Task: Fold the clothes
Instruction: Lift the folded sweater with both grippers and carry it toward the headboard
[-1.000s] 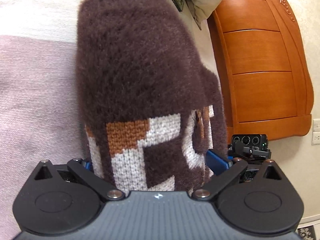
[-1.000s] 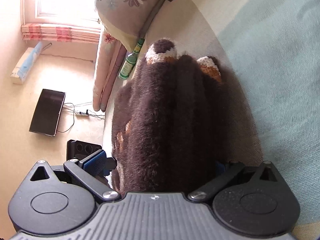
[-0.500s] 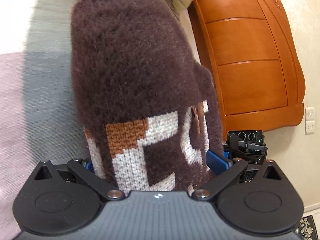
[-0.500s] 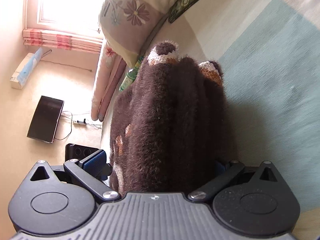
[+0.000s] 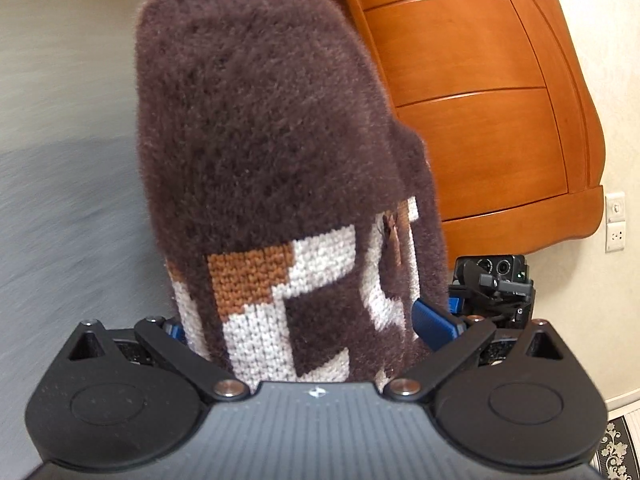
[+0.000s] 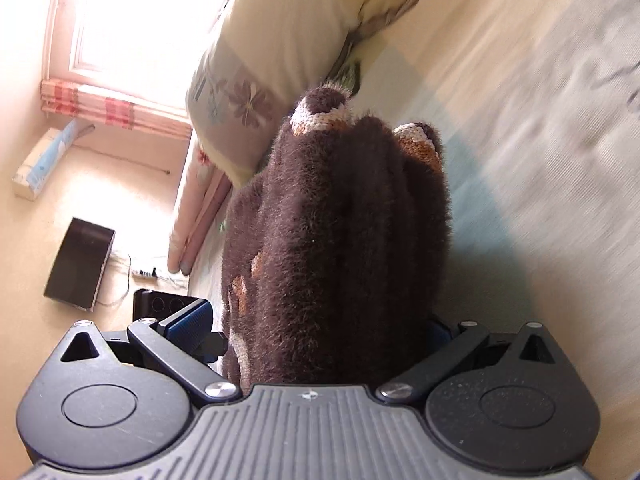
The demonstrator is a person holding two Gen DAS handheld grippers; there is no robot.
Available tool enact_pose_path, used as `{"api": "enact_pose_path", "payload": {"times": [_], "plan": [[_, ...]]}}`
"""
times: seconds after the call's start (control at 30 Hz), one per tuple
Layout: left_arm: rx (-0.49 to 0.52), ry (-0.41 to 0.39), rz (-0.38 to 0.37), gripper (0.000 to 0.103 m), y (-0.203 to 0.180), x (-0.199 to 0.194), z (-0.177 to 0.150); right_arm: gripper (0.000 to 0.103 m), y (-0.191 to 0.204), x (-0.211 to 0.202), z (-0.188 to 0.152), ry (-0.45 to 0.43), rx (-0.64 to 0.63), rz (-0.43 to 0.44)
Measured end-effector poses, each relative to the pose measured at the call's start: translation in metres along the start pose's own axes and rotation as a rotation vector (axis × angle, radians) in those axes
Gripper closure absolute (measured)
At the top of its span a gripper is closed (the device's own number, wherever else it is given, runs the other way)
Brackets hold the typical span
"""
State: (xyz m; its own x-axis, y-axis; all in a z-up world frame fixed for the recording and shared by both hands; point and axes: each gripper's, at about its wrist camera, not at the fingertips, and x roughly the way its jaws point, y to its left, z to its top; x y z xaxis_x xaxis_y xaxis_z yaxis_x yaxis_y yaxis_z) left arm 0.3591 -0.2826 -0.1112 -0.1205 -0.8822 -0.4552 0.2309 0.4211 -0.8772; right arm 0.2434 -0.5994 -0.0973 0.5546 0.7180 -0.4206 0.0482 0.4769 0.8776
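Seen along the left gripper, a fuzzy dark brown sweater fills the middle of the view, bunched between the 2 blue-padded fingers and hanging away from the camera. Its knitted inner side shows near the gripper in white, orange and brown blocks. The jaws stand wide apart with the thick fold of sweater packed between them, clamped on the cloth. To the left of the sweater lies a pale bedspread, blurred. To the right stands a wooden chest with curved drawer fronts, and lower right, just past the right finger, part of the other gripper's black body shows. A wall socket sits at the far right edge.

Along the right gripper, going from the left, a bright window with a red-striped curtain hem sits above a cream floor where a black flat panel and a power strip lie. A floral pillow rests on the bed's edge. In the middle the same sweater hangs in deep folds, its orange and white knit cuffs at the far end, held above the pale blue and cream bedspread. This gripper's fingers likewise grip a thick bunch of the sweater; the right finger is mostly hidden by the cloth.
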Motion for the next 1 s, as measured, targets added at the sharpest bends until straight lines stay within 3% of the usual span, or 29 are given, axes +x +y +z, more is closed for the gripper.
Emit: {"api": "enact_pose_path", "payload": {"times": [0.3,0.53,0.6,0.73,0.87,1.0], "plan": [[0.050,0.042,-0.059,0.002,-0.023,0.078,0.044,0.000,-0.043,-0.059,0.069,-0.087,0.015,-0.051],[-0.017,0.018,-0.104,0.002,-0.011,0.116,0.052,0.000,-0.056,-0.073,0.115,-0.098,0.005,-0.151],[-0.045,0.011,-0.119,0.002,-0.003,0.118,0.046,0.000,-0.061,-0.074,0.127,-0.104,0.012,-0.174],[-0.005,0.037,-0.088,0.002,0.002,0.110,0.032,0.000,-0.075,-0.079,0.136,-0.139,0.023,-0.259],[0.091,0.035,-0.030,0.002,-0.005,0.077,0.024,0.000,-0.073,-0.098,0.121,-0.198,0.016,-0.281],[0.188,0.003,0.056,0.002,-0.013,0.040,0.017,0.000,-0.036,-0.119,0.093,-0.281,-0.092,-0.285]]}}
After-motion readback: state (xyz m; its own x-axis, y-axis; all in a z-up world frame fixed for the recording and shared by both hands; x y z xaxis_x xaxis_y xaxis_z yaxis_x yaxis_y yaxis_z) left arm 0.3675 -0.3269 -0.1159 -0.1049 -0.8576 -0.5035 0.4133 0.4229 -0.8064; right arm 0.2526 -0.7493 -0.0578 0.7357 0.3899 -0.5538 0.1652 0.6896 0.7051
